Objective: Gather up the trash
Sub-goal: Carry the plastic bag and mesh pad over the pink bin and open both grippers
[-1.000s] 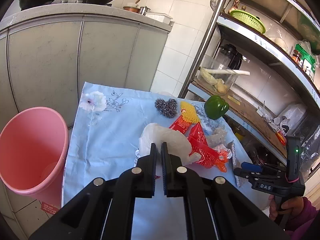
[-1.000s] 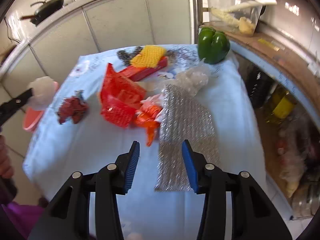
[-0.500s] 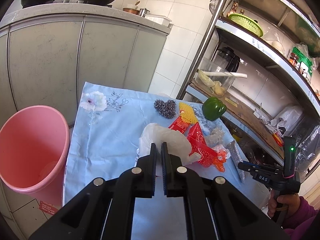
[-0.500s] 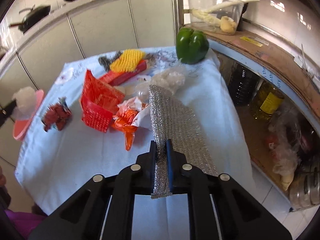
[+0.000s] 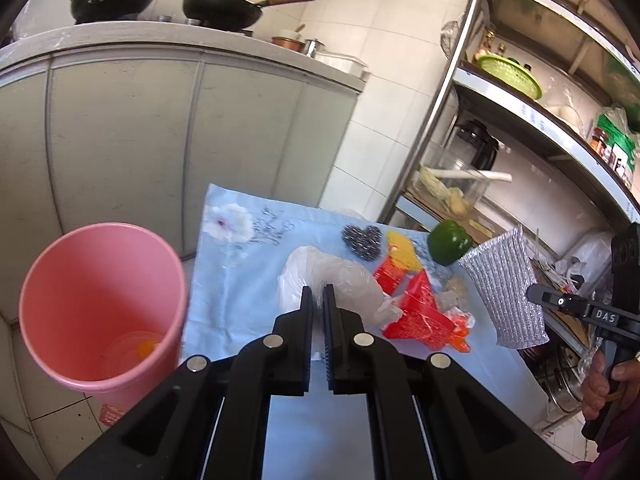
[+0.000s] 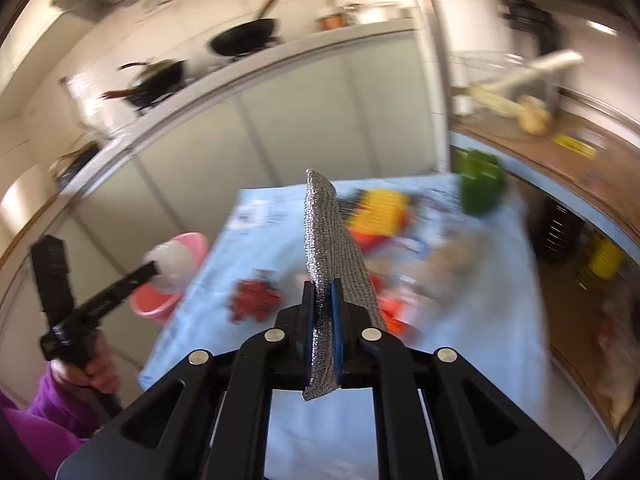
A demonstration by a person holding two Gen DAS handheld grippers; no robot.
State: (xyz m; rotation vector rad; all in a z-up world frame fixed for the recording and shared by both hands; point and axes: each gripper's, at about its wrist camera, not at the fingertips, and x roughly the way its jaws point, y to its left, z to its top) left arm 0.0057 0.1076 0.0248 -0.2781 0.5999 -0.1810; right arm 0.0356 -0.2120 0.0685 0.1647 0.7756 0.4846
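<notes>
My left gripper (image 5: 318, 292) is shut on a crumpled white plastic bag (image 5: 332, 276), held above the blue tablecloth (image 5: 236, 280) near the pink bin (image 5: 100, 300). In the right wrist view the same bag (image 6: 172, 260) hangs in front of the bin (image 6: 156, 300). My right gripper (image 6: 323, 286) is shut on a silver foil pouch (image 6: 324, 232), which stands up off the table. The left wrist view shows the pouch (image 5: 506, 284) hanging from the right gripper (image 5: 530, 294). Red wrappers (image 5: 420, 312) and a yellow net (image 5: 402, 250) lie on the cloth.
A steel scourer (image 5: 362, 240) and a green pepper (image 5: 448, 242) sit at the table's far side. The bin holds a clear cup with something orange (image 5: 136, 350). A metal shelf rack (image 5: 520, 92) stands right, grey cabinets (image 5: 160, 140) behind. A dark red scrap (image 6: 256, 300) lies on the cloth.
The right gripper closed on the silver pouch and lifted it off the table. The left gripper, still holding the white bag, shifted toward the pink bin.
</notes>
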